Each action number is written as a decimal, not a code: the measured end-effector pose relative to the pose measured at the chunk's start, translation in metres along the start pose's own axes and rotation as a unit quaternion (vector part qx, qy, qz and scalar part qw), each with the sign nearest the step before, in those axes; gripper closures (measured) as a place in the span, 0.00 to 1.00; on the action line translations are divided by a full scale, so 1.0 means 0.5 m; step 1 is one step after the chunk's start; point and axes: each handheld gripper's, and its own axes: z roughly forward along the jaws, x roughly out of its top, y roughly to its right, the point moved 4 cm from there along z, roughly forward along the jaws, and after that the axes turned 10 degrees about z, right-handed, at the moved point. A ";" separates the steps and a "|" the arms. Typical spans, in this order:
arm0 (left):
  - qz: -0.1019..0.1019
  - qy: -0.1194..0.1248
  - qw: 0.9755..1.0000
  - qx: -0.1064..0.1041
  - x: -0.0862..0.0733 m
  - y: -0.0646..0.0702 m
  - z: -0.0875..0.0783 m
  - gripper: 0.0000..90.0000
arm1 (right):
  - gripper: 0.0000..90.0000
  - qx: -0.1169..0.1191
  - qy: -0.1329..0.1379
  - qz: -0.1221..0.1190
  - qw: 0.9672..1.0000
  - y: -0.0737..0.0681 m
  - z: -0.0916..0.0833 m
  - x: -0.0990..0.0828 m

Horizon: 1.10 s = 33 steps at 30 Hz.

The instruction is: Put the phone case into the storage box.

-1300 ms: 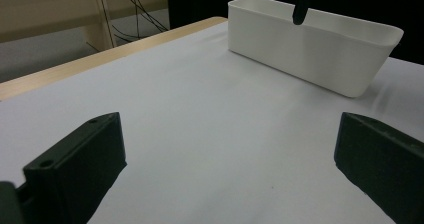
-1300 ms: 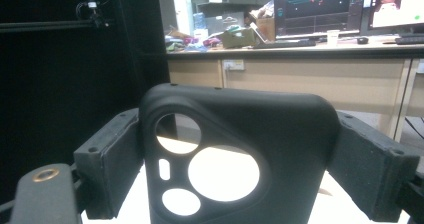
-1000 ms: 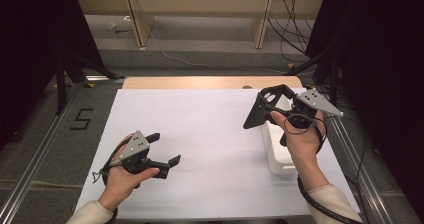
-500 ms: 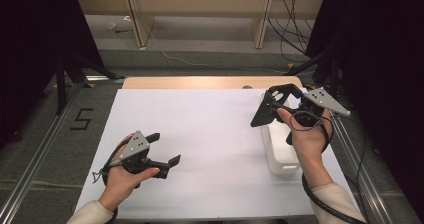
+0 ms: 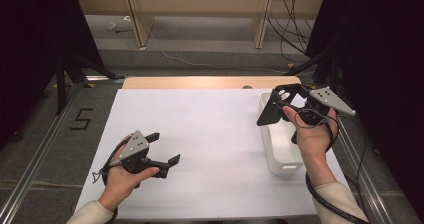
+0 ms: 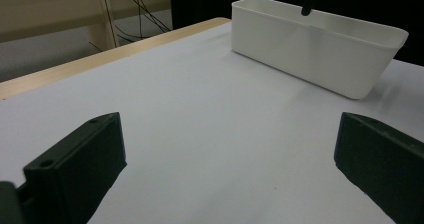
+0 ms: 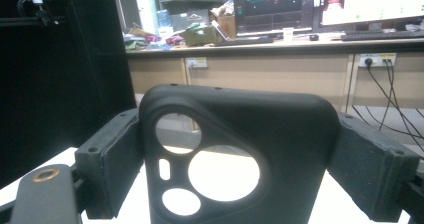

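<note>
Phone case (image 7: 235,159) sat pinched by its side edges in the right gripper (image 5: 280,104), at the right of the frame above the white bin (image 5: 280,154). It looked light, thin and bendy, so the edges suited best. Left gripper (image 5: 162,149) stood spread and empty.

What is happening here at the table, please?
A person holds tongs in each hand. The right tongs are shut on a black phone case, held above a white bin at the sheet's right side. The left tongs are open with nothing in them, low over the white sheet, pointing toward the bin.
</note>
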 end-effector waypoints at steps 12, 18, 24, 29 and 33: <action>0.000 0.001 1.000 0.001 0.000 -0.002 -0.001 0.00 | 0.17 -0.016 0.003 0.003 1.000 0.020 -0.003 0.004; 0.000 0.001 1.000 0.002 0.000 -0.003 -0.001 0.00 | 0.17 -0.023 0.003 0.003 1.000 0.030 -0.005 0.007; 0.000 0.001 1.000 0.003 0.000 -0.003 -0.001 0.00 | 0.17 -0.029 0.004 0.005 1.000 0.038 -0.006 0.008; -0.001 0.003 1.000 0.003 0.001 -0.004 -0.001 0.00 | 0.17 -0.034 0.002 0.005 0.999 0.044 -0.006 0.007; -0.001 0.002 1.000 0.003 0.000 -0.004 -0.001 0.00 | 0.17 -0.037 0.001 0.006 0.999 0.048 -0.006 0.007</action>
